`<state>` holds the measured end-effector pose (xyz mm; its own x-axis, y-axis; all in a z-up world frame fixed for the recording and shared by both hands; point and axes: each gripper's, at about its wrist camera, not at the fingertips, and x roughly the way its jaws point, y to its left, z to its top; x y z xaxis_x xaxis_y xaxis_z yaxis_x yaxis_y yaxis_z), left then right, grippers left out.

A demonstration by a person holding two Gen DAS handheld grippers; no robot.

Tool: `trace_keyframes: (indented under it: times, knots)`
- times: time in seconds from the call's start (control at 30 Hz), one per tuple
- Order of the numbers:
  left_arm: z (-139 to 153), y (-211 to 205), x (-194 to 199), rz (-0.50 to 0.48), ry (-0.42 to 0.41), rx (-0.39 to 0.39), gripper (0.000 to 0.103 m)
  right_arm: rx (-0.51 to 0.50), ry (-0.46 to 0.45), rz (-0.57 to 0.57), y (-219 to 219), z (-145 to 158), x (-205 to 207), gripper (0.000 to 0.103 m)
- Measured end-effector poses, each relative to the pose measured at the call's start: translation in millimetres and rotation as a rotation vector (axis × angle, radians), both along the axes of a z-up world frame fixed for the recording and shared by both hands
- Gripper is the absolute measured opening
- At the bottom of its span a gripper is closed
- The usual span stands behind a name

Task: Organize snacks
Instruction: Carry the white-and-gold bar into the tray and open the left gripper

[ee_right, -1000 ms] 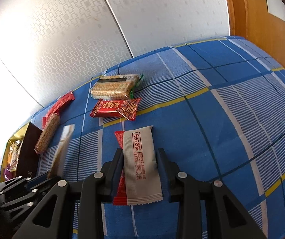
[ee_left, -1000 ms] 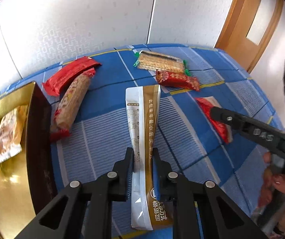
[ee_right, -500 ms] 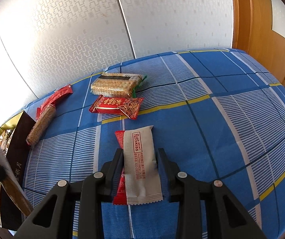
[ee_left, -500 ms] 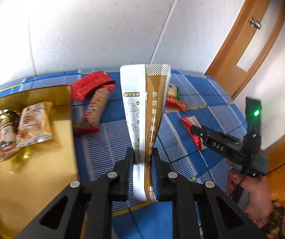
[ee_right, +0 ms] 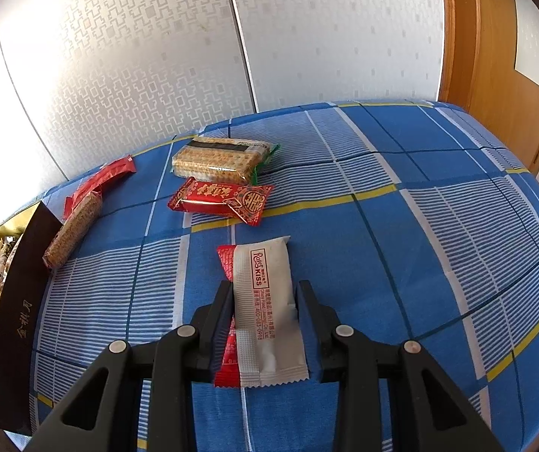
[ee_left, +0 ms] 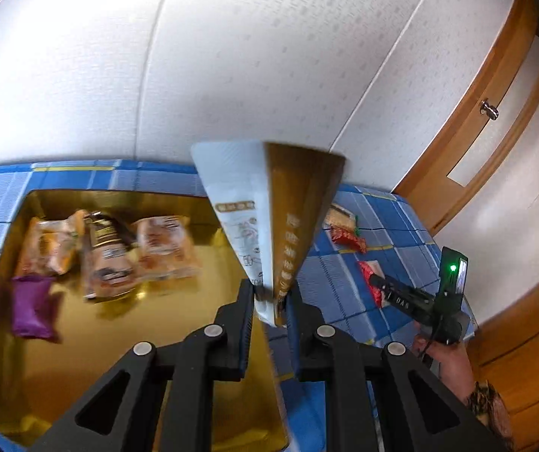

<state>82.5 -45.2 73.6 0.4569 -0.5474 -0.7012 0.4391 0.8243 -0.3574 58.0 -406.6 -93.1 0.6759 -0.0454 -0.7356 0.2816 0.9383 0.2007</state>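
Lifted off the blue cloth (ee_right: 438, 203) since earlier, the white-and-gold packet (ee_left: 273, 226) stands mid-frame, clamped in the left gripper (ee_left: 271, 301) above the gold box (ee_left: 118, 339). Right gripper (ee_right: 263, 301) straddles the white Kiss wafer (ee_right: 265, 301), jaws apart, lower centre.

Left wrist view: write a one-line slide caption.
Left gripper holds a white-and-gold snack packet upright above the gold box.

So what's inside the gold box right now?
The gold box holds two orange packets, a brown-and-gold packet between them and a purple packet. The left gripper and its white-and-brown packet cover the right side.
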Motion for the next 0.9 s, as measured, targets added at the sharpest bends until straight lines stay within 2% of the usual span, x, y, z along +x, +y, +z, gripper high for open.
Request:
trace_keyframes:
  times: [0.07, 0.2, 0.4, 0.63, 0.77, 0.9]
  knots:
    - [1, 17, -1, 0.018, 0.005, 0.055, 0.016, -0.005, 0.001, 0.000, 0, 0, 0, 0.034]
    - [-5, 52, 1, 0.050, 0.060, 0.105, 0.016, -0.013, 0.004, 0.000, 1, 0, 1, 0.034]
    - [-31, 87, 12, 0.088, 0.147, 0.255, 0.016, -0.023, 0.007, -0.003, 3, 0, 3, 0.034]
    - [-46, 101, 26, 0.131, 0.189, 0.250, 0.019, -0.035, 0.007, -0.002, 4, 0, 3, 0.034]
    - [-57, 98, 37, 0.158, 0.173, 0.296, 0.018, -0.040, 0.007, -0.003, 5, 0, 3, 0.034]
    - [-78, 88, 42, 0.157, 0.210, 0.310, 0.017, -0.042, 0.006, 0.001, 5, 0, 3, 0.034]
